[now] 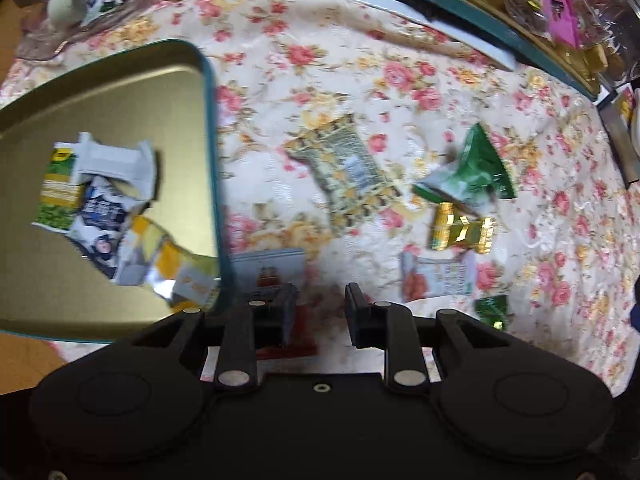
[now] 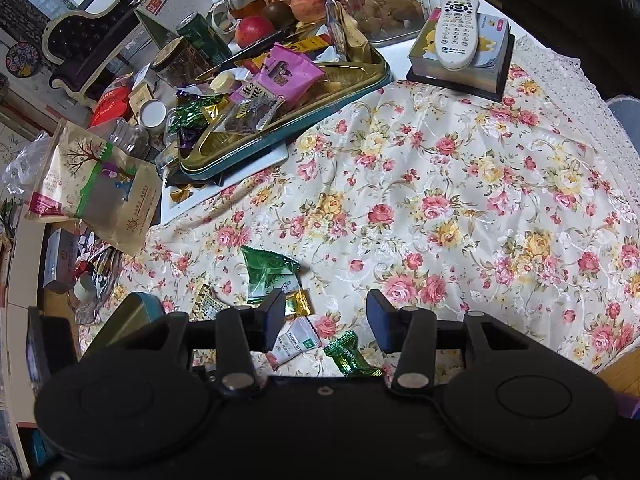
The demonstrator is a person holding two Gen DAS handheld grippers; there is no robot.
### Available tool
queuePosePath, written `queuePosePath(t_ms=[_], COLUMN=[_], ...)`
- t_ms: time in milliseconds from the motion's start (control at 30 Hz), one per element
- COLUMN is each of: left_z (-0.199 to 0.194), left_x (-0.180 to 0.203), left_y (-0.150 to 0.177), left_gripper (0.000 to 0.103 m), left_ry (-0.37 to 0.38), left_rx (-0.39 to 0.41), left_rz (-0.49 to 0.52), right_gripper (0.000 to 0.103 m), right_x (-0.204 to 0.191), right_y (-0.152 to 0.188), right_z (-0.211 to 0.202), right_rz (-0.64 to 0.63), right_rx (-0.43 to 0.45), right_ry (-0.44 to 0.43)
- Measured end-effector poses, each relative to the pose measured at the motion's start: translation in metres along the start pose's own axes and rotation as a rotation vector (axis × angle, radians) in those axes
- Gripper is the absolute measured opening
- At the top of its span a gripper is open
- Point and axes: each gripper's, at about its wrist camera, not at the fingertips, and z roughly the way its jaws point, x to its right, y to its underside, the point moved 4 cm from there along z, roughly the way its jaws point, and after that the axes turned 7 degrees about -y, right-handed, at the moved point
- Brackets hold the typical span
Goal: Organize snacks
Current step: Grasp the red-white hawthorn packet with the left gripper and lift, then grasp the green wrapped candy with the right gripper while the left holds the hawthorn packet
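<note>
1. the left gripper [image 1: 320, 312] points down over the floral tablecloth [image 1: 360, 80], jaws part-way apart; a small grey-and-red packet [image 1: 272, 270] lies partly under its left finger, and the blur hides whether the pads touch it.
2. just left of that gripper sits a teal-rimmed tin tray [image 1: 210, 120], gold inside, holding a heap of wrappers: a green-and-yellow packet [image 1: 56, 200], a navy-and-white packet [image 1: 100, 216] and a yellow-and-white one [image 1: 176, 260] reaching the tray's near-right rim.
3. loose snacks lie on the cloth to the right of the tray: a patterned sachet [image 1: 344, 164], a green-and-white wrapper [image 1: 472, 168], a gold candy [image 1: 460, 228], a pale packet with red print [image 1: 436, 276] and a small green foil candy [image 1: 492, 310].
4. the right gripper [image 2: 326, 320] hovers tilted over the same group, jaws about half apart with nothing between them; the white packet [image 2: 298, 340] and a green foil candy [image 2: 350, 354] show in the gap below.
5. toward the cloth's far-left corner a second teal tin [image 2: 280, 136] is piled with snacks, a pink packet [image 2: 286, 72] on top.
6. beyond it crowd apples [image 2: 308, 0], a green can [image 2: 204, 40], jars and a brown paper bag [image 2: 96, 184].
7. at the far edge a remote control [image 2: 456, 32] rests on a tissue box [image 2: 464, 64].
</note>
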Motion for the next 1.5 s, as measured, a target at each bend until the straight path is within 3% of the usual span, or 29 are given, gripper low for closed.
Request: queuePosePath(t_ms=[433,533,833,1100,1233,1333,1500], left_z=[0.009,0.012,0.02,0.029,0.031,0.03,0.029], left_x=[-0.021,-0.022,-0.006,0.008,0.017,0.03,0.069], left_y=[0.016,0.016,0.012,0.02,0.02,0.019,0.024], left_gripper=[0.035,0.042,0.045,0.053,0.054,0.053,0.053], left_ry=[-0.086,-0.1,-0.077,-0.133,-0.06,-0.047,-0.008], left_rx=[-0.005,0.008,0.009,0.026,0.004,0.01,0.021], left_rz=[0.056,0.06,0.082,0.114,0.109,0.126,0.211], right_gripper=[0.048,0.048,0.048,0.048,0.048,0.048,0.048], right_x=[-0.011,-0.015,-0.017,-0.011,-0.012,-0.009,0.004], right_y=[0.007,0.009,0.012,0.009,0.009,0.009,0.008], right_z=[0.019,0.023,0.026,0.022,0.021,0.021,0.023], right_rz=[-0.043,-0.053,-0.065,-0.051,-0.055,-0.052,-0.037], right_rx=[-0.035,-0.045,-0.053,-0.045,-0.045,-0.046,-0.051], right_ry=[0.036,0.042,0.049,0.049,0.044,0.048,0.066])
